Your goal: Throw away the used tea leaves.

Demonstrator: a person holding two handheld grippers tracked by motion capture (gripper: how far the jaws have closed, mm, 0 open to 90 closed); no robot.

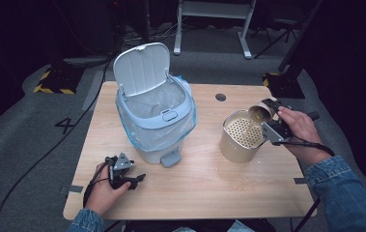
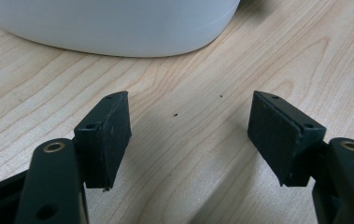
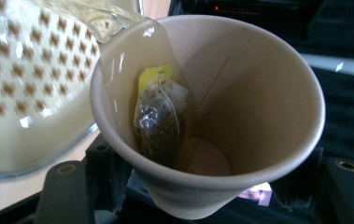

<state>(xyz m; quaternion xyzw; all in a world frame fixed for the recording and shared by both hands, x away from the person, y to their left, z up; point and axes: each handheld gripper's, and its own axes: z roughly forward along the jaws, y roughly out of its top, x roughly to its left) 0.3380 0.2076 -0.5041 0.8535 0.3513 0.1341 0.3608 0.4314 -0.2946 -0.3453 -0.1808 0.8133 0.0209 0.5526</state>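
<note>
The right gripper (image 1: 269,117) jaws pinch the paper cup (image 1: 261,112) tipped mouth-down over the strainer canister (image 1: 241,135), tea bag (image 3: 159,116) clinging inside, while the left gripper (image 1: 127,175) rests spread-jawed on the bench (image 1: 209,183).

Both forearms are in blue denim sleeves (image 1: 347,186), cuffs at the wrists. The left gripper (image 1: 139,179) is black with a grey three-cornered plate on top and a black cable looping behind the hand. Its pads (image 2: 114,135) are flat, dark and rubbery, each fixed with small screws, with brass-ringed pivots behind. The right gripper (image 1: 267,116) matches, black with grey plates.
</note>
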